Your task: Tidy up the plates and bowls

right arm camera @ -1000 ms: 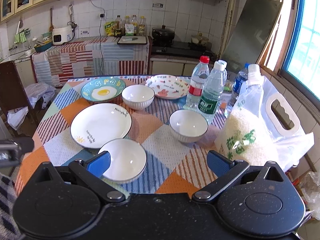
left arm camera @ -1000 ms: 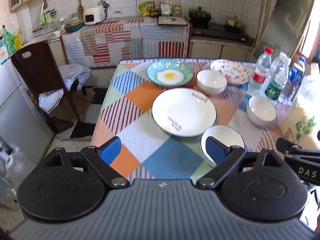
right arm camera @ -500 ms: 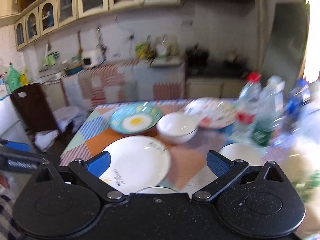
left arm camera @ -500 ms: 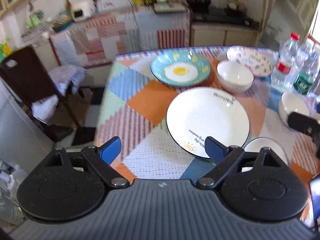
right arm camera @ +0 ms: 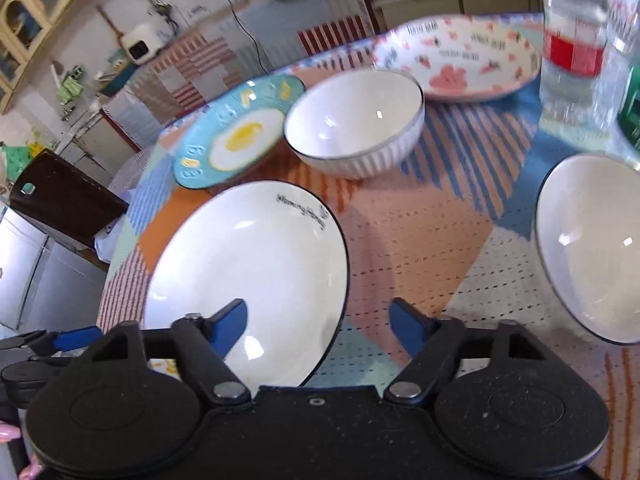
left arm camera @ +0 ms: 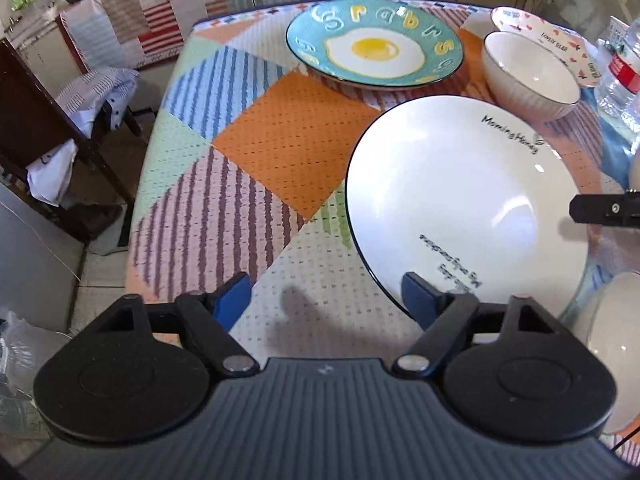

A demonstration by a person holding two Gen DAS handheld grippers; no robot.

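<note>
The large white plate (left arm camera: 464, 204) is set near the surface's (left arm camera: 288, 136) front edge; its rim is straddled by the wide-open, empty left claw (left arm camera: 326, 300) and right claw (right arm camera: 318, 322).

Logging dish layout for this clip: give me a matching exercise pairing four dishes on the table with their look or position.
Column 1:
1. teal plate
2. large white plate
3. ribbed white bowl
4. pink-patterned plate

Column 2:
a. beside the red-labelled bottle
b. fried-egg design
c. "Morning Honey" lettering
d. between the teal and pink-patterned plates

Pairs: 1-b, 2-c, 3-d, 4-a
</note>
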